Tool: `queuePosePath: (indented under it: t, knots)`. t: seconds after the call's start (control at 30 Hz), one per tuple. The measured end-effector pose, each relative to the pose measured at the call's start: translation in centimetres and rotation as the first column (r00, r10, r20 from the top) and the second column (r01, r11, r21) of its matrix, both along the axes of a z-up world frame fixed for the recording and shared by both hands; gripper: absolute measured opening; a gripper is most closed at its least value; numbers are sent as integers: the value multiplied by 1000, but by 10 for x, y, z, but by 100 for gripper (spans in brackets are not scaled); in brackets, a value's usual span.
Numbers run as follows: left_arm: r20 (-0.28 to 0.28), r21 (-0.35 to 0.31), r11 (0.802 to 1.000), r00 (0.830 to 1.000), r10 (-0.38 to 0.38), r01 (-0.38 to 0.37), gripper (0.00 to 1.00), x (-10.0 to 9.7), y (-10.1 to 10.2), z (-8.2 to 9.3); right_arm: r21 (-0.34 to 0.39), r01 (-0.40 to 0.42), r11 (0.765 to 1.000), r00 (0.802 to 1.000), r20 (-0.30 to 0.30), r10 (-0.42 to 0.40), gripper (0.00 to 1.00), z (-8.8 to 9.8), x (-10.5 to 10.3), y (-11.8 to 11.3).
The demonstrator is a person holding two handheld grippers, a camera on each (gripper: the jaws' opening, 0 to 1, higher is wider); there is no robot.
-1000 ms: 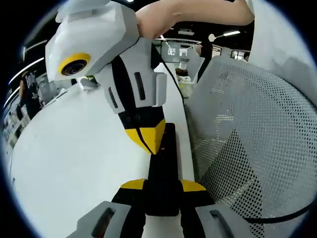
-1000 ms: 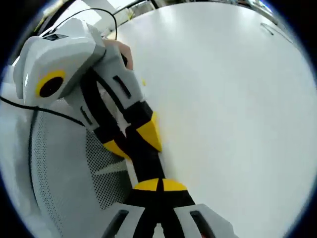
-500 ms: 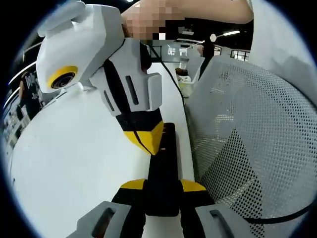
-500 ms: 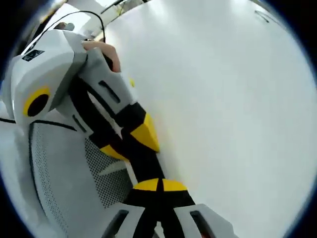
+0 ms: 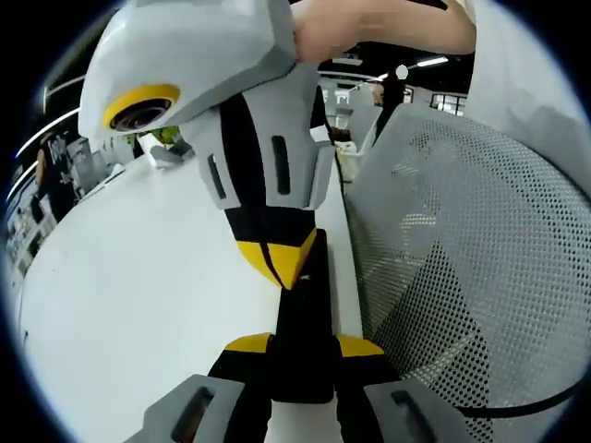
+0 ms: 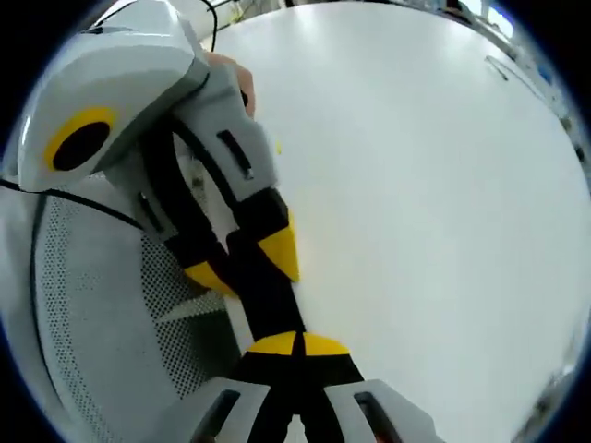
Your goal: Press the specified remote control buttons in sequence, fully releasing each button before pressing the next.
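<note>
In the left gripper view, the left hand-held gripper is rising from the bottom edge with its yellow-tipped jaws closed against the two sides of a slim black remote control. The remote is lying lengthwise along the near edge of the white table and pointing away from the camera. The right hand-held gripper is coming down from the upper left, its two yellow tips pressed together into one point that is touching the top face of the remote about halfway along. A person's hand is gripping the back of that gripper at the top of the view. To the right, a white mesh chair back is standing just beside the table edge, and a black cable is crossing its lower part.

In the right gripper view, the right hand-held gripper is showing its jaws drawn fully together with nothing between them, the joined tip resting on the black remote control. The left hand-held gripper is reaching in from the upper left and clamping the remote between its yellow tips, one on each side. The remote is sitting at the border where the white table is meeting the mesh chair back. Fingers are wrapping around the left gripper's body near the top.
</note>
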State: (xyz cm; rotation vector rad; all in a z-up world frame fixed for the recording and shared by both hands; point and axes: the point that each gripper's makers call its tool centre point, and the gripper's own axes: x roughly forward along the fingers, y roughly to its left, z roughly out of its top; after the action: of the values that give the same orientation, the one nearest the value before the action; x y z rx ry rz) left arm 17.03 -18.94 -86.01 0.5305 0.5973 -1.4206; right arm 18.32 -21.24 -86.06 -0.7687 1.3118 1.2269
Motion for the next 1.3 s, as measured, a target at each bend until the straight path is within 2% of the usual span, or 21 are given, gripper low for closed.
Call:
queuePosePath:
  t: [0.33,0.4,0.57,0.67,0.8,0.9,0.93,1.03,1.3]
  knots:
    - [-1,0,1000,1000,2,-2,24,0,-1,0,107,22,994,988,148,-37,0,0,2,2]
    - [-2,-1,1000,1000,3,-3,24,0,-1,0,161,75,984,982,162,-101,0,1,3,2]
    - [-3,-1,1000,1000,5,-5,24,0,-1,0,293,96,951,957,237,-170,0,4,3,2]
    - [-2,-1,1000,1000,5,-5,24,0,-1,0,346,109,932,936,279,-213,0,6,3,1]
    - [-4,0,1000,1000,1,-1,24,0,-2,0,367,106,924,936,278,-218,0,9,-6,3]
    - [-4,0,1000,1000,1,-1,24,0,-2,1,353,39,935,939,306,-155,0,10,-14,6]
    - [-4,0,1000,1000,1,-1,24,-1,-2,0,340,16,940,933,333,-137,0,10,-13,6]
    - [-5,0,1000,1000,1,-1,24,0,-2,0,347,12,938,938,321,-131,0,11,-15,9]
    - [-4,0,1000,1000,1,-1,24,0,-2,0,323,-26,946,937,337,-89,0,10,-14,8]
